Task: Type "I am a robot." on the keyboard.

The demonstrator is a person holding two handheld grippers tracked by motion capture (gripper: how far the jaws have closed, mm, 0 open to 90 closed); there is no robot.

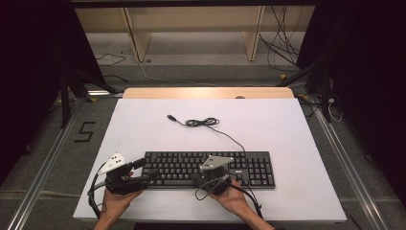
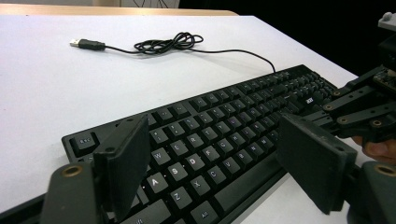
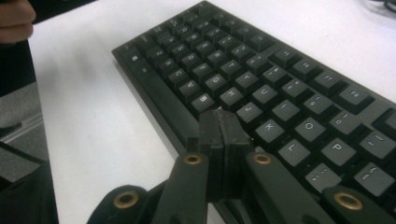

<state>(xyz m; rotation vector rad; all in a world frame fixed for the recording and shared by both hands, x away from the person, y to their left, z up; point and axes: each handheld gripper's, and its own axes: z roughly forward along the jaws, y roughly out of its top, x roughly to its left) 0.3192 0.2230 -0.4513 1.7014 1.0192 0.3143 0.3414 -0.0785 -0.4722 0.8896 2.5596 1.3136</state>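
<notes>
A black keyboard (image 1: pixel 210 168) lies across the near part of the white table top. Its thin cable (image 1: pixel 201 122) runs back to a loose coil and a USB plug (image 1: pixel 170 117) lying free. My left gripper (image 1: pixel 147 169) hovers at the keyboard's left end, open, its wide-apart jaws framing the letter keys (image 2: pixel 201 154) with nothing between them. My right gripper (image 1: pixel 200 176) is near the middle of the keyboard's front edge. Its jaws are shut together on nothing, and their tip (image 3: pixel 222 116) is just above the lower letter rows of the keyboard (image 3: pixel 261 79).
The white table top (image 1: pixel 143 124) ends in a wooden strip at the back, with wooden shelf legs and loose cables on the floor beyond. Grey floor with a black "5" mark (image 1: pixel 85 132) lies to the left. The right gripper (image 2: pixel 364 112) also appears at the left gripper view's right edge.
</notes>
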